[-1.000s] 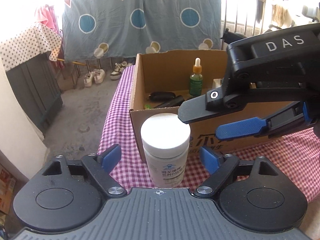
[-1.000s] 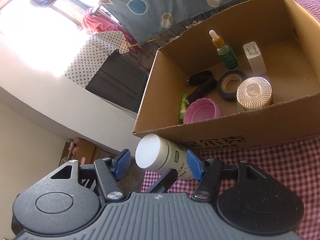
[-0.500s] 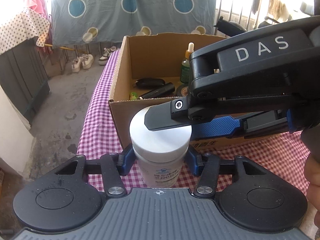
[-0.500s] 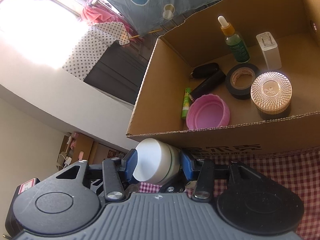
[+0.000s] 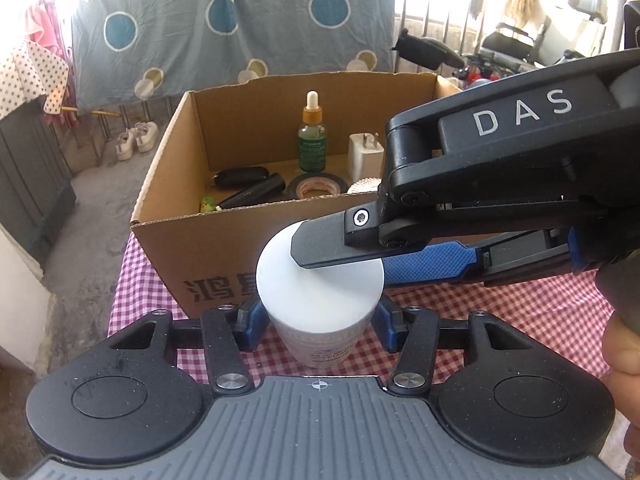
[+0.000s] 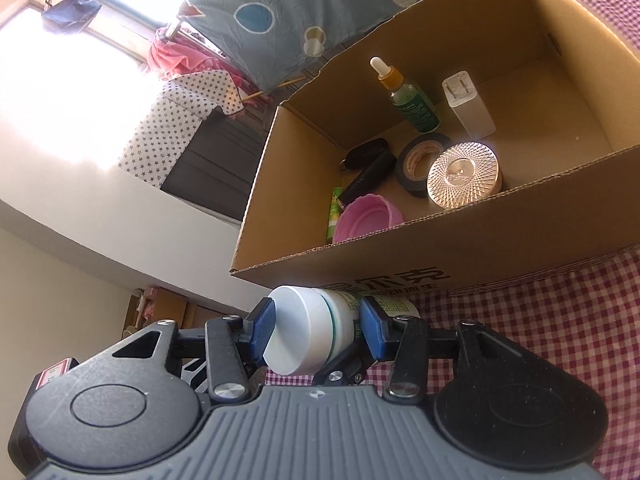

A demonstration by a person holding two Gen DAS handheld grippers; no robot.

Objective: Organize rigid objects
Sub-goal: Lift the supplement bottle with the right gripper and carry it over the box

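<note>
1. White bottle [image 5: 320, 280]: white cap, printed label with a green band. It stands upright in front of the cardboard box, outside it, over the checked cloth. Whether its base touches the cloth I cannot tell.
2. My left gripper [image 5: 320, 322]: narrowed onto the bottle's body just below the cap, a blue pad pressed to each side.
3. My right gripper [image 6: 318, 332]: clamped on the same bottle, one pad on the cap, the other on the label. In the left camera it reaches in from the right, its upper black finger lying across the top of the cap.
4. Cardboard box [image 5: 192, 252]: open at the top, black printed characters on its near wall, standing on the cloth just behind the bottle.
5. Contents of the box, from the right camera:
   - green dropper bottle [image 6: 412, 100], upright near the far wall;
   - white charger plug [image 6: 468, 106], upright just beside the dropper bottle;
   - black tape roll [image 6: 420, 160], flat;
   - round jar with a patterned metallic lid [image 6: 464, 174], touching the tape roll;
   - pink lid [image 6: 366, 216], by the near wall;
   - black key fob [image 6: 366, 152] and a black tube [image 6: 368, 178], side by side;
   - small green tube [image 6: 334, 216] along the left wall.
6. Checked cloth [image 6: 540, 340]: purple and white, covering the table.
</note>
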